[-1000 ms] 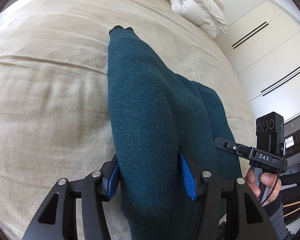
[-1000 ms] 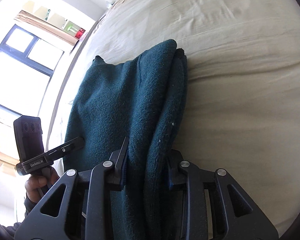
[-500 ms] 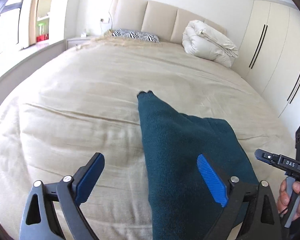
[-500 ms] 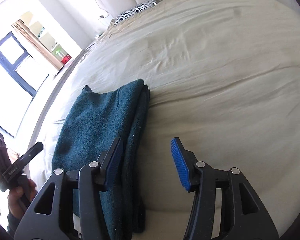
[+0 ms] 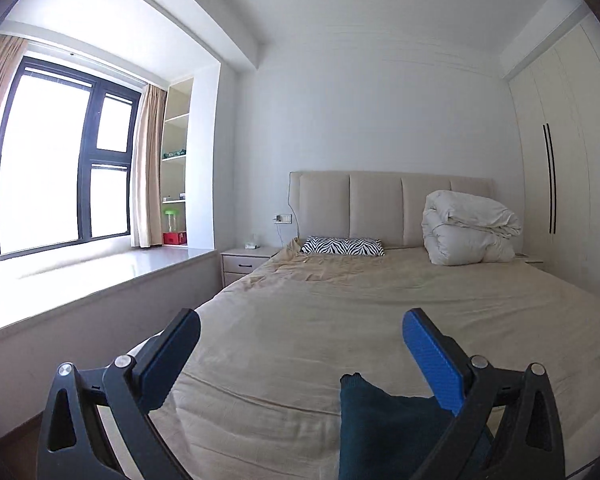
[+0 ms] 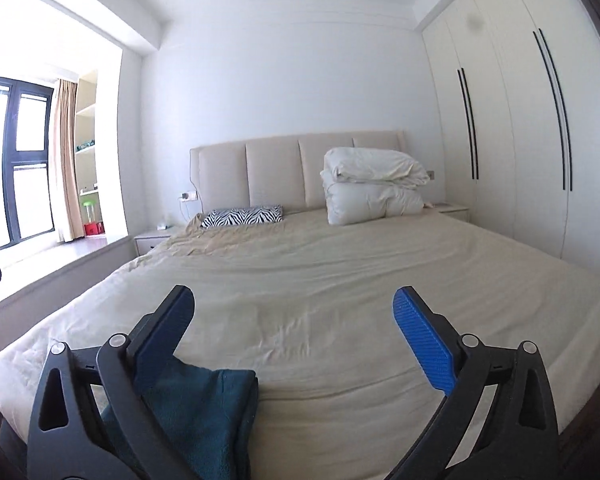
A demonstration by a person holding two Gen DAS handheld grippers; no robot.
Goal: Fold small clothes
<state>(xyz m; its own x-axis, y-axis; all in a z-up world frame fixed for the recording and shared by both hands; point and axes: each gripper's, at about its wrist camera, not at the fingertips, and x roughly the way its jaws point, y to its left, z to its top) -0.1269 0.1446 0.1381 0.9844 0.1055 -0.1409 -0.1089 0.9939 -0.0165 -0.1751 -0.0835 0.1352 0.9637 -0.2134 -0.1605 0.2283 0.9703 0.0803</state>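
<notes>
Now we hold the left gripper (image 5: 300,344) and right gripper (image 6: 294,320) with fingers spread and empty, the right having just opened; the sweater (image 6: 204,412) lies folded at the frame's bottom on the bed (image 6: 340,264), so we lift straight clear without snagging it.

No text, label, brand, number or sign can be read anywhere

Black fingers (image 5: 176,344) with ribbed blue pads, apparently silver screws.
</notes>
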